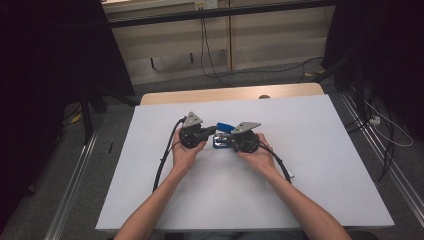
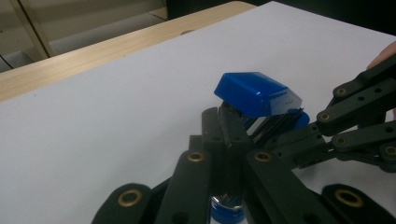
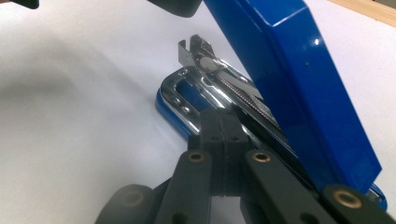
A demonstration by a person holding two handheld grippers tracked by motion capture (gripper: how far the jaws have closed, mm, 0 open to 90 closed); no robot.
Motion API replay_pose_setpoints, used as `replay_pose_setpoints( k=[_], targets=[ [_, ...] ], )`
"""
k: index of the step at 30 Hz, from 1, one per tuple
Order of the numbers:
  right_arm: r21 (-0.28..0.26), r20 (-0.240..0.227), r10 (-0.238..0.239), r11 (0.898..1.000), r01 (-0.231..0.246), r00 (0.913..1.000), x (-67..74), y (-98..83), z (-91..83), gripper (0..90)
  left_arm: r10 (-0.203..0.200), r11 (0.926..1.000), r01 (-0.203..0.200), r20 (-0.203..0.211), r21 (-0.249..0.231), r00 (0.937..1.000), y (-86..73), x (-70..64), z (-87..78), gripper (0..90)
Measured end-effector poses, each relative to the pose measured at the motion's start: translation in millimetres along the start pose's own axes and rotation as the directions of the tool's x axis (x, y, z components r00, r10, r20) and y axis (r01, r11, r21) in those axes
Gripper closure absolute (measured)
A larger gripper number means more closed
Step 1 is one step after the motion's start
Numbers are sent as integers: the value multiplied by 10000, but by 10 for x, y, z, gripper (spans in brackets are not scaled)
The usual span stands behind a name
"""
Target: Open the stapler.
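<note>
Stapler (image 1: 223, 135), blue, rigid, hinged open mid-worktop (image 1: 320, 165); I clamp both tongs, left (image 1: 214, 131) and right (image 1: 226, 141), shut on its slippery metal.

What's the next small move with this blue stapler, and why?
Probably steady the base and ease the lid a little further back. The blue stapler lies between both grippers with its blue lid already tilted up, baring the metal staple channel. The left gripper has its jaws closed at the stapler's metal part, and the right gripper has its jaws shut beside the chrome base, so the stapler seems pinned.
</note>
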State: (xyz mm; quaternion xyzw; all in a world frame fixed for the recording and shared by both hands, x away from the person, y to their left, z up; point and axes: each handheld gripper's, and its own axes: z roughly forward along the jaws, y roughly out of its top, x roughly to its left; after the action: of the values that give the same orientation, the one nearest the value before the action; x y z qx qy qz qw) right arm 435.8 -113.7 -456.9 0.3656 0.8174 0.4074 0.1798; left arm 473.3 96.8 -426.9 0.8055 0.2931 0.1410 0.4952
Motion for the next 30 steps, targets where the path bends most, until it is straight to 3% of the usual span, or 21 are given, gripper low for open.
replay_pose_setpoints(
  k=[9,16,30],
  targets=[
    [-807,482,-409,9957,447,9980,123,97,-42,900,35,10000,-35,79,-56,10000,53,-14,-4,900],
    [-1390,772,5,9902,102,9970,147,135,-1,900,57,10000,-57,-93,-40,9999,63,-47,-7,900],
    [-1811,1351,357,9834,-108,9902,163,134,76,900,-53,9999,54,102,-163,9999,76,-37,-9,900]
  ],
)
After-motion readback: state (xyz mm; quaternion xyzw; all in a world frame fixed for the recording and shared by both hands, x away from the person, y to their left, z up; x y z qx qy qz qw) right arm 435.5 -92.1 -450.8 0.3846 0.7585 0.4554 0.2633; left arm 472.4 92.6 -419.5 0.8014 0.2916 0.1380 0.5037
